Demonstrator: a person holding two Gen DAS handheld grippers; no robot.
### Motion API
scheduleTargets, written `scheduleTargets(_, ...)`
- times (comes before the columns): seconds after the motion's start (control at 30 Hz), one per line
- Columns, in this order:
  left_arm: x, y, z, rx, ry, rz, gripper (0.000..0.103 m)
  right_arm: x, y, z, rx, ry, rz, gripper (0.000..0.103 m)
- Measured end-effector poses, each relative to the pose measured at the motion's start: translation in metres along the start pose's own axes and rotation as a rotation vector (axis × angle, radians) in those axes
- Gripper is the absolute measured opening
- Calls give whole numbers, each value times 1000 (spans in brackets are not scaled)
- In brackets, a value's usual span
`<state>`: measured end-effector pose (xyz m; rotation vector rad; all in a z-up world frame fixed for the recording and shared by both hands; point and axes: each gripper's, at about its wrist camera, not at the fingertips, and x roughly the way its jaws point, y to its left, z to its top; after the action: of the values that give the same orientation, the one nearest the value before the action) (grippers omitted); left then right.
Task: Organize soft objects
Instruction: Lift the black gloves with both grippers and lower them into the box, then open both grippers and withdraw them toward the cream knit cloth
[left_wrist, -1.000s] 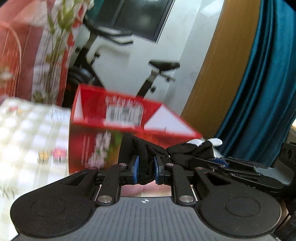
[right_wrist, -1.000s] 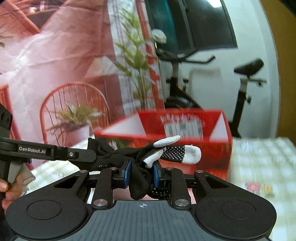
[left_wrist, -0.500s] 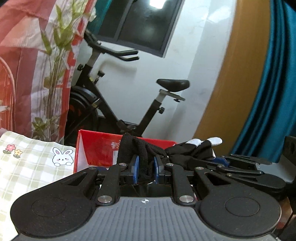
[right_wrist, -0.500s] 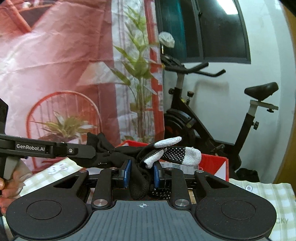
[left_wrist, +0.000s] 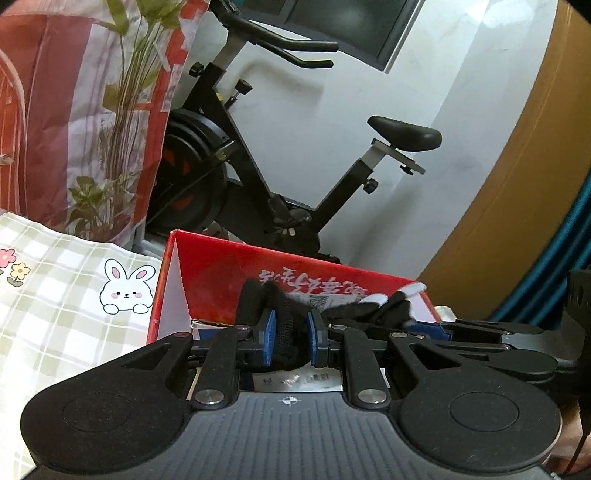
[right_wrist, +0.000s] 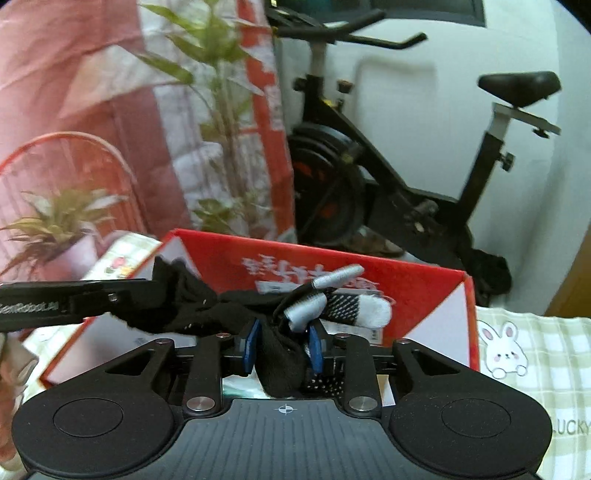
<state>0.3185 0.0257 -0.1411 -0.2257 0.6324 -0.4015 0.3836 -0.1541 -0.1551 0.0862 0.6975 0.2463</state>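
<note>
Left hand-held gripper (left_wrist: 289, 341): low centre of the left wrist view, its blue pads clamped on the cuff end of a black glove (left_wrist: 284, 314).
Right hand-held gripper (right_wrist: 283, 349): low centre of the right wrist view, its pads clamped on the same black glove (right_wrist: 221, 314), near the fingers.
Black glove: stretched between the two hand-held grippers, held in the air in front of and partly over the red box; grey and white fingertips (right_wrist: 373, 310) stick out toward the centre right of the right wrist view.
Red box (left_wrist: 221, 266): open cardboard carton with white inner flaps, centre of both views, just behind the glove; printed lettering shows on its inner back wall.
Counter (left_wrist: 55, 295): covered by a green and white checked cloth with a bunny print (left_wrist: 125, 291), lower left of the left wrist view; the box stands on it.
Exercise bike (left_wrist: 258, 166): black, behind the box against the white wall.
Printed backdrop (right_wrist: 92, 92): red and pink with green plants, upper left of the right wrist view.
Blur: the right wrist view is slightly smeared.
</note>
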Motion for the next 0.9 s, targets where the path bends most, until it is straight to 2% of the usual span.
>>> scheduleTargets(0.03, 4, 1, 1, 3, 9, 0, 30, 3, 1, 0, -6, 2, -28, 33)
scheduleTargets(0.07, 5, 1, 1, 12, 14, -3, 46, 4, 2, -2, -11, 1, -45, 34)
scheduleTargets(0.13, 2, -1, -2, 49, 4, 0, 62, 4, 2, -4, -14, 4, -41, 36)
scheduleTargets(0.4, -20, -6, -10, 101, -8, 36, 64, -24, 9, -15, -54, -18, -25, 41)
scheduleTargets(0.6, -57, -15, -20, 135, -34, 44, 66, -69, 12, -35, -57, -90, 6, 45)
scheduleTargets(0.9, -126, -27, -67, 161, -37, 19, 66, -144, 16, -83, -18, -166, 69, 47)
